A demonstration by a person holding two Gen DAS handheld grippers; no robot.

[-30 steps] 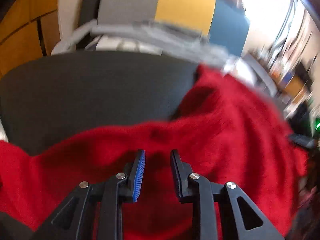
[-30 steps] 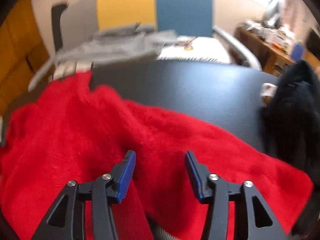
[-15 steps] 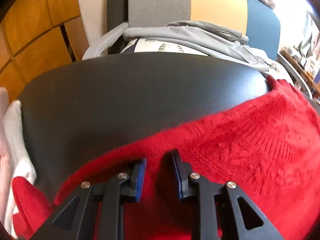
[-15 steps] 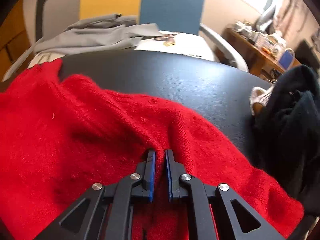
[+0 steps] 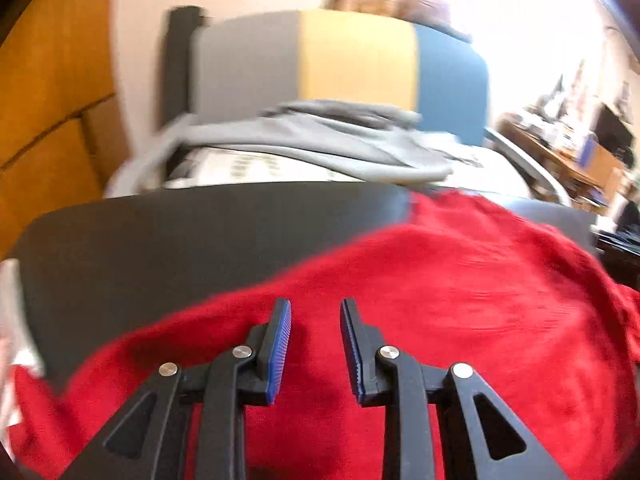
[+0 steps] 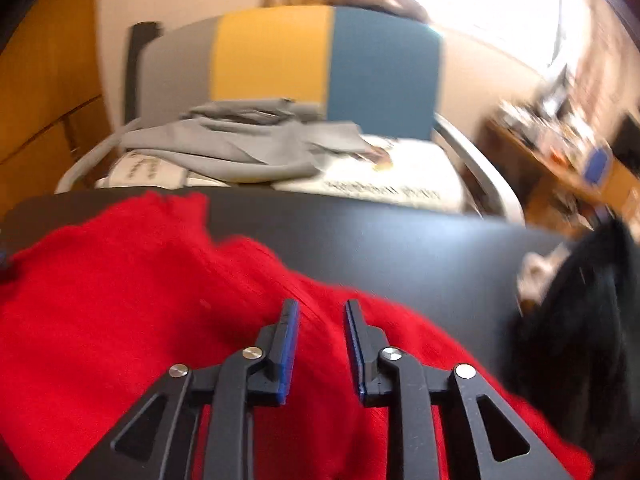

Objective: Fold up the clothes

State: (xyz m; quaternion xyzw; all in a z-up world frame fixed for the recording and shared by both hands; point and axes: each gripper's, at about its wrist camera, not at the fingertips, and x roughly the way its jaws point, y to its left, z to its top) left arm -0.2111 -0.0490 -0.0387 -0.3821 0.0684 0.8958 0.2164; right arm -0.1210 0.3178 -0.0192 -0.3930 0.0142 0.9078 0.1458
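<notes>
Whereas half a second ago the right gripper (image 6: 318,344) was pinched shut on a ridge of the red knitted sweater (image 6: 132,300), its fingers (image 6: 289,344) are now opening and stand apart with no cloth pressed between the blue pads — the knit lies below and behind them. The left gripper (image 5: 316,344) shows the same gap as before, its fingers (image 5: 279,344) parted and holding nothing, the red sweater (image 5: 460,300) visible through the space. Both views have pulled back from the cloth since then, and the blur suggests the hands are moving.

I read this as a release: a fold or a tug has just been laid down, and the garment now rests on its own on the dark matte tabletop (image 6: 400,248). It covers the near part of the tabletop, one narrow end reaching toward the far edge, and looks rumpled rather than squared — so folding seems unfinished.

Both grippers tilt downward toward the tabletop, over the sweater's near side. Just off the tabletop's right edge sits a black garment pile (image 6: 580,320); beyond its far edge, a grey, yellow and blue chair (image 6: 328,64) carries grey clothing (image 6: 240,148).
</notes>
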